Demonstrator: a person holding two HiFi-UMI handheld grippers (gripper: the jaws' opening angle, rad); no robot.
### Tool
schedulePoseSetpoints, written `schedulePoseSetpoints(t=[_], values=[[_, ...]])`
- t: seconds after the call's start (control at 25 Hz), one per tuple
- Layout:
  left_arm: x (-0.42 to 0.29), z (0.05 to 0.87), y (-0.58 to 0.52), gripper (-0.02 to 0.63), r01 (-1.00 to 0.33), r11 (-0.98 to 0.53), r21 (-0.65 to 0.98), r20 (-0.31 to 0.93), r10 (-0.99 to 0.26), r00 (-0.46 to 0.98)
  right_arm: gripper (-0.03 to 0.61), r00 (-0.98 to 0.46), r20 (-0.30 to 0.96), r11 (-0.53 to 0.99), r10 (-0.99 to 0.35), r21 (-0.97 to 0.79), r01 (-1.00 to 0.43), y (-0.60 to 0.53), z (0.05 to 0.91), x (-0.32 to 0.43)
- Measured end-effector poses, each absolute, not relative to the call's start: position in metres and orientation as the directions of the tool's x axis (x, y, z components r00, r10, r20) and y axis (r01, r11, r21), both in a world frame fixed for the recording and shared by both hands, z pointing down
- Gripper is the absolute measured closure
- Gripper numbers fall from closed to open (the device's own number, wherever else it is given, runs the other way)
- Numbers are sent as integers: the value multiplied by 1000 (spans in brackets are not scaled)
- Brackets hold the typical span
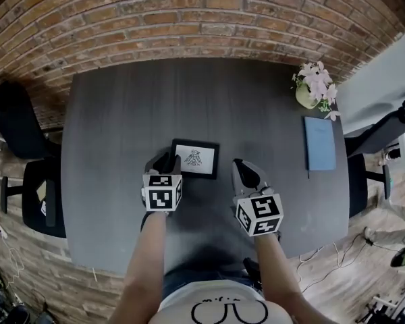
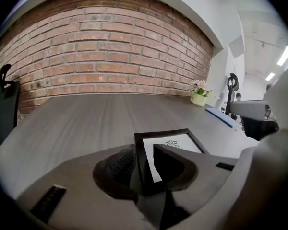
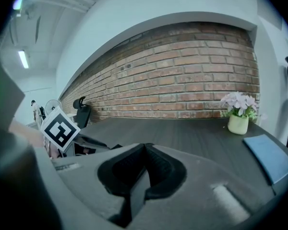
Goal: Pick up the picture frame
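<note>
A black picture frame (image 1: 196,158) holding a white sheet with a small drawing lies in the middle of the dark grey table (image 1: 121,113). My left gripper (image 1: 165,163) is at the frame's left edge. In the left gripper view the frame's near left corner (image 2: 140,166) sits between the two jaws of this gripper (image 2: 145,170). White paper still shows between the border and the right-hand pad, so the jaws stand open around it. My right gripper (image 1: 243,171) hovers just right of the frame, shut and empty (image 3: 144,169).
A pot of pink flowers (image 1: 315,85) and a blue notebook (image 1: 320,142) sit near the table's right edge. Black office chairs stand at the left (image 1: 13,123) and at the right (image 1: 385,132). A brick wall (image 1: 202,19) runs behind the table.
</note>
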State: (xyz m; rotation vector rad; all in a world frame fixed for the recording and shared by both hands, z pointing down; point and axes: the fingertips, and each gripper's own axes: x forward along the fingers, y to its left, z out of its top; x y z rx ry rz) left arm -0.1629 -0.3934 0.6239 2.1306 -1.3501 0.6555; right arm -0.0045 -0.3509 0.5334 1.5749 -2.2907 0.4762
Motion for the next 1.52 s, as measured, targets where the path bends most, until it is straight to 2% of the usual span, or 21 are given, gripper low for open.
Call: schedulePoseSetpoints(t=[0.36, 0.84, 1.0, 1.32, 1.52], values=[[-163, 644, -395, 530, -934, -300, 194, 703, -621, 346, 581, -339, 457, 339, -823, -84, -937, -351, 539, -2], [-168, 640, -393, 551, -896, -163, 412, 690, -586, 424, 581, -356, 452, 342, -818, -117, -932, -348, 537, -8], [-167, 639, -389, 551, -873, -146, 464, 675, -580, 456, 570, -380, 451, 318, -808, -209, -925, -350, 539, -10], [-166, 639, -388, 551, -857, -130, 498, 662, -582, 473, 423, -491, 511, 216, -706, -505, -836, -353, 572, -19], [-166, 640, -389, 551, -852, -129, 507, 662, -576, 481, 422, -528, 523, 79, -669, -656, -750, -359, 598, -21]])
